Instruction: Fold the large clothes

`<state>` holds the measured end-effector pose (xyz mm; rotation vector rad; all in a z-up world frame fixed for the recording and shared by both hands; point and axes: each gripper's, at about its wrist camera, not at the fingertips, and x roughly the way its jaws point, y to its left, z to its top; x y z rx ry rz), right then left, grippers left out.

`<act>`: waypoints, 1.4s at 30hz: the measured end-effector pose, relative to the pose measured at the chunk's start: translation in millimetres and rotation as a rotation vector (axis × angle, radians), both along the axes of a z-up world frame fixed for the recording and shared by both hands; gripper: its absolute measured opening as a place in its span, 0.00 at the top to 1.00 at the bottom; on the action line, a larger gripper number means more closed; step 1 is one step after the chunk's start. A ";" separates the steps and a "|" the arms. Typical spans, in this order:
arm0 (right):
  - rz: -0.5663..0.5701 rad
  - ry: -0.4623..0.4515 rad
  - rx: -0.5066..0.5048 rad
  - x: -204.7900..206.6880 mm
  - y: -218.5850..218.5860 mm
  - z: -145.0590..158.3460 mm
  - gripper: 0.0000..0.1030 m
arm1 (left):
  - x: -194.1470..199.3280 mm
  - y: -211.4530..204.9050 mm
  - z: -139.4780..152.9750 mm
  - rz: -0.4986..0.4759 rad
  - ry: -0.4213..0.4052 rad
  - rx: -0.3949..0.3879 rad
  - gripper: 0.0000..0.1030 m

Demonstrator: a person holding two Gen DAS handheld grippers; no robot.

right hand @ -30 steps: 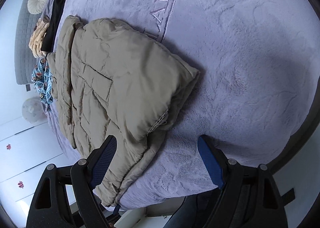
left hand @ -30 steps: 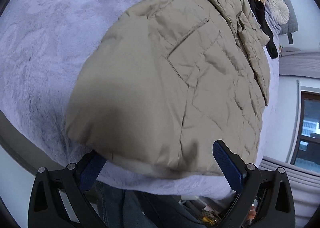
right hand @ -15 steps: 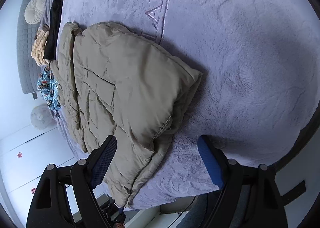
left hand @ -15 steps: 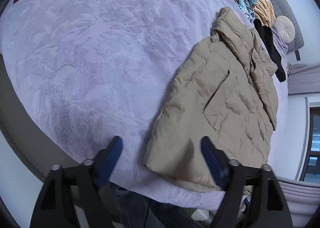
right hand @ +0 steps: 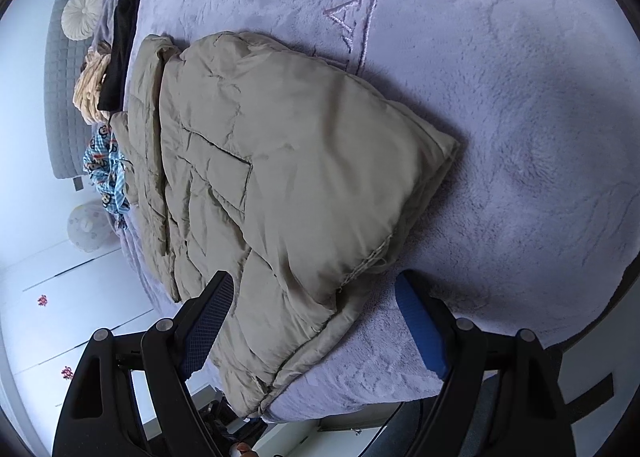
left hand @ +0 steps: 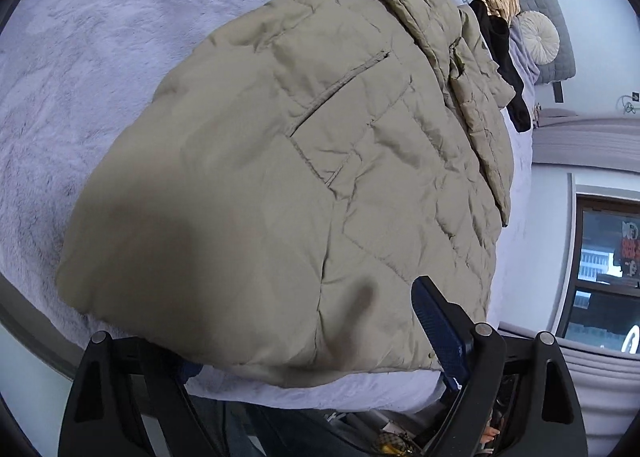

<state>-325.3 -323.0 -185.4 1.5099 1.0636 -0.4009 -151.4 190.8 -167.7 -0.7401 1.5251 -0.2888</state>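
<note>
The beige quilted jacket (right hand: 280, 177) lies on the lavender plush bedspread (right hand: 500, 97), near the bed's near edge. One side panel is already folded over the body; the near hem is not yet folded up.

The left gripper (left hand: 308, 341) has just been closing. Its jaws straddle the near hem, with the left finger hidden under the fabric, so whether the pads press cannot be told. The right gripper (right hand: 316, 329) stands wide over the near hem, holding nothing.

Remaining, by judgement: lengthwise folds into a compact bundle.
</note>
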 end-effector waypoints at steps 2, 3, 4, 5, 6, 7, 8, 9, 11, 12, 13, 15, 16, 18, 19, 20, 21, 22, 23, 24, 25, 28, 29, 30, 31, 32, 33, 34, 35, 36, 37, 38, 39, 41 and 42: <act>-0.020 -0.012 0.003 1.9 -0.3 -2.4 0.17 | 5.6 -2.7 -0.6 -0.007 0.007 0.003 0.28; -0.031 -0.020 0.006 2.8 -0.5 -3.3 0.17 | 8.1 -2.1 -2.0 -0.008 0.013 0.002 0.28; -0.045 -0.035 0.013 4.4 -0.4 -4.2 0.17 | 9.5 -1.4 -1.9 -0.006 0.018 -0.004 0.28; -0.056 -0.053 0.020 5.7 -0.2 -4.7 0.17 | 10.4 -0.5 -0.6 -0.003 0.018 -0.012 0.28; -0.073 -0.077 0.037 7.2 0.9 -5.0 0.17 | 11.0 0.5 0.5 -0.003 0.014 -0.018 0.28; -0.093 -0.104 0.062 8.4 1.8 -5.5 0.17 | 12.0 0.4 3.5 -0.009 0.005 -0.025 0.34; -0.112 -0.127 0.089 9.5 2.8 -5.8 0.17 | 13.3 0.0 7.0 -0.021 -0.008 -0.026 0.42; -0.124 -0.141 0.104 10.1 4.0 -5.5 0.17 | 15.3 -1.0 8.6 -0.038 -0.016 -0.024 0.59; -0.127 -0.142 0.108 13.2 6.8 -3.3 0.17 | 20.7 -1.4 12.9 -0.075 -0.035 -0.011 0.84; -0.124 -0.135 0.104 14.3 8.2 -2.2 0.17 | 23.3 0.2 15.0 -0.085 -0.043 -0.014 0.85; -0.123 -0.125 0.098 14.3 8.8 -1.1 0.17 | 25.4 2.1 17.4 -0.089 -0.052 -0.021 0.85; -0.132 -0.107 0.076 14.4 10.7 2.1 0.31 | 29.3 5.4 23.9 -0.102 -0.074 -0.028 0.85; -0.131 -0.100 0.063 15.4 11.6 4.1 0.42 | 31.9 5.7 28.5 -0.111 -0.088 -0.027 0.85; -0.100 -0.063 0.028 20.1 13.3 8.6 0.88 | 36.2 5.2 37.2 -0.124 -0.111 -0.030 0.85; -0.079 -0.053 0.004 23.4 13.3 12.1 0.89 | 39.4 4.0 42.0 -0.133 -0.121 -0.029 0.85; -0.055 -0.049 -0.029 27.0 13.1 18.0 0.90 | 43.0 1.3 46.8 -0.139 -0.131 -0.025 0.85; -0.028 -0.055 -0.059 30.9 12.5 24.3 0.91 | 46.7 -0.3 52.7 -0.146 -0.145 -0.019 0.85; 0.001 -0.067 -0.089 37.5 11.9 33.5 0.91 | 52.0 -2.3 60.5 -0.150 -0.164 -0.014 0.85; 0.025 -0.076 -0.111 43.1 10.8 40.8 0.91 | 56.0 -2.8 67.2 -0.149 -0.181 -0.013 0.85; 0.054 -0.091 -0.134 50.7 9.1 49.6 0.91 | 63.2 -4.6 76.8 -0.145 -0.206 -0.012 0.85; 0.088 -0.107 -0.161 60.4 7.1 59.2 0.91 | 69.8 -7.0 85.0 -0.139 -0.228 -0.008 0.85; 0.205 -0.159 -0.251 101.3 -4.3 91.6 0.91 | 97.2 -14.9 114.7 -0.108 -0.300 0.014 0.85; 0.233 -0.171 -0.274 113.2 -9.7 100.0 0.91 | 107.3 -17.3 124.2 -0.096 -0.323 0.021 0.85; 0.267 -0.183 -0.304 130.0 -15.4 110.1 0.91 | 117.5 -19.8 132.3 -0.086 -0.343 0.026 0.85; 0.305 -0.196 -0.332 145.5 -19.6 119.3 0.91 | 130.2 -25.0 141.3 -0.076 -0.371 0.037 0.85; 0.344 -0.211 -0.359 162.3 -24.2 127.7 0.91 | 142.8 -30.8 148.8 -0.068 -0.396 0.054 0.85; 0.387 -0.224 -0.386 181.6 -28.7 135.7 0.91 | 155.7 -36.6 155.1 -0.060 -0.417 0.073 0.85; 0.433 -0.235 -0.409 201.7 -32.6 142.6 0.91 | 171.4 -43.1 160.4 -0.048 -0.438 0.095 0.85; 0.479 -0.242 -0.434 224.4 -35.9 148.8 0.91 | 185.9 -48.1 164.2 -0.038 -0.455 0.111 0.85; 0.523 -0.248 -0.459 248.0 -38.7 153.9 0.91 | 199.5 -53.8 165.7 -0.029 -0.471 0.126 0.85; 0.555 -0.252 -0.482 267.9 -39.9 157.7 0.91 | 214.8 -59.3 165.3 -0.020 -0.480 0.146 0.85; 0.584 -0.253 -0.505 290.0 -41.8 159.9 0.91 | 231.2 -64.1 162.4 -0.014 -0.480 0.167 0.85; 0.601 -0.252 -0.518 309.5 -43.2 160.3 0.91 | 244.3 -68.1 157.8 -0.006 -0.472 0.189 0.85; 0.617 -0.236 -0.521 347.6 -46.5 153.7 0.91 | 275.3 -75.2 143.9 -0.004 -0.449 0.230 0.85; 0.615 -0.224 -0.511 365.8 -49.0 146.7 0.91 | 288.5 -79.3 135.5 -0.010 -0.441 0.250 0.85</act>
